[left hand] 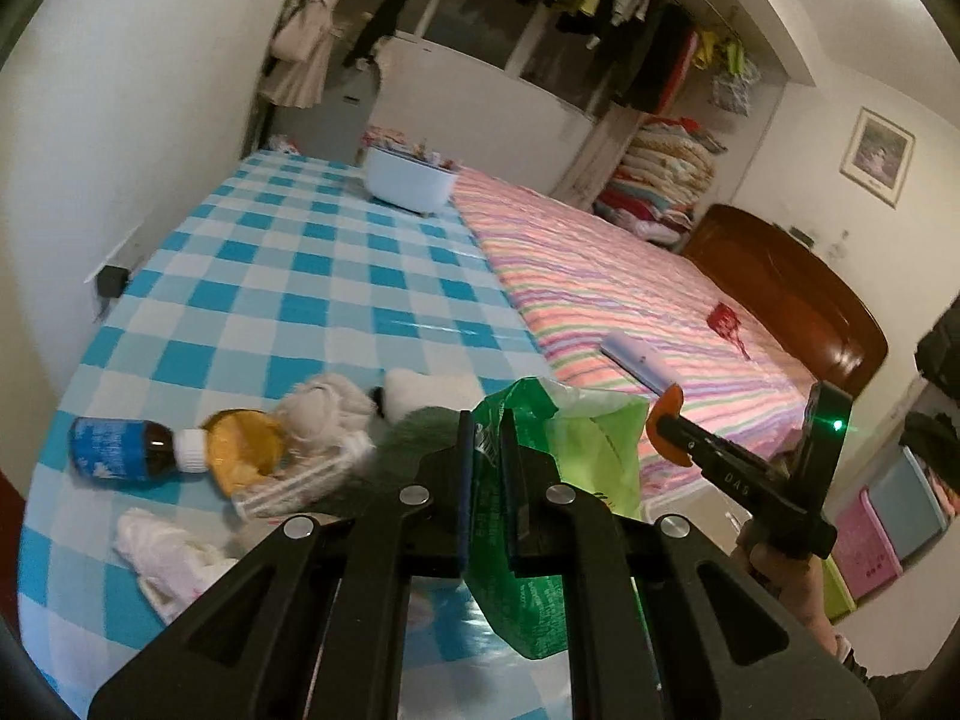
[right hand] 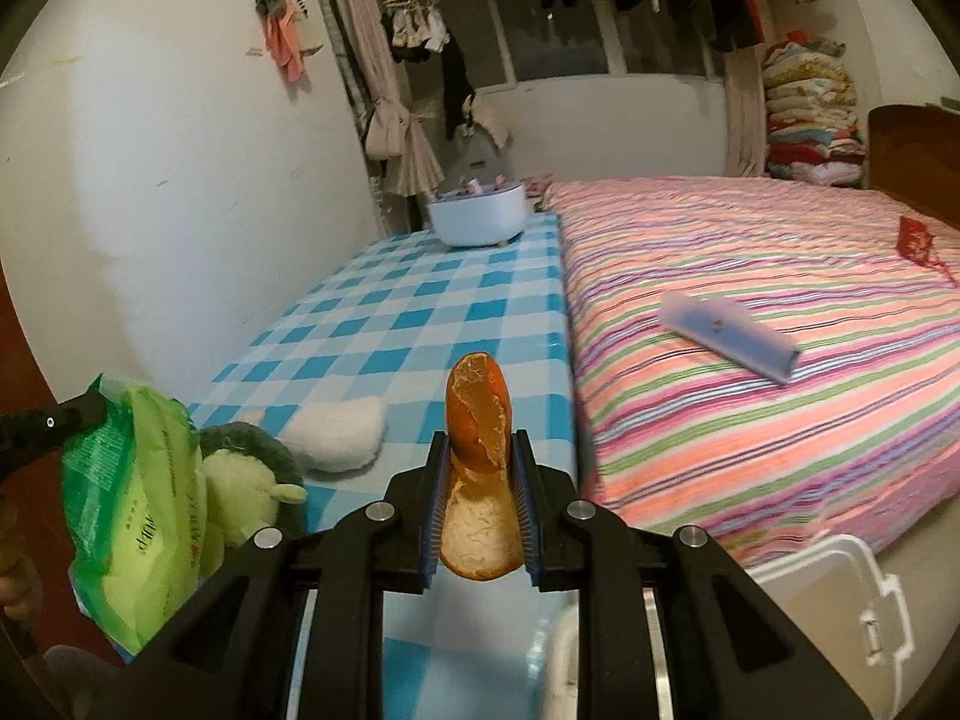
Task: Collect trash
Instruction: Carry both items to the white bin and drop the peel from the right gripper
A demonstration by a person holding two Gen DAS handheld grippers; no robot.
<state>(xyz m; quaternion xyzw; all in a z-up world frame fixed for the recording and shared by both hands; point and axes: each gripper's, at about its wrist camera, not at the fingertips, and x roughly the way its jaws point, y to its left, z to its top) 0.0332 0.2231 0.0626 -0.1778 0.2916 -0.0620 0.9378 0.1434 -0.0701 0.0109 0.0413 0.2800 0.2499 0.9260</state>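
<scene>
- I'm pinching the crinkly green plastic bag (left hand: 528,480) in my left gripper (left hand: 483,468), holding it up as the trash sack.
- My right gripper (right hand: 480,480) is clamping a curled orange peel (right hand: 478,468) above the blue-checked tablecloth (right hand: 390,324), ready for bagging.

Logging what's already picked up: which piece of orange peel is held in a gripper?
The long curled orange peel, clamped upright in the right hand-held gripper; the other peel lies on the checked cloth beside the brown bottle.

Both wrist views low, close over checkered table (left hand: 288,276), facing bed (right hand: 750,276), overlapping there
</scene>
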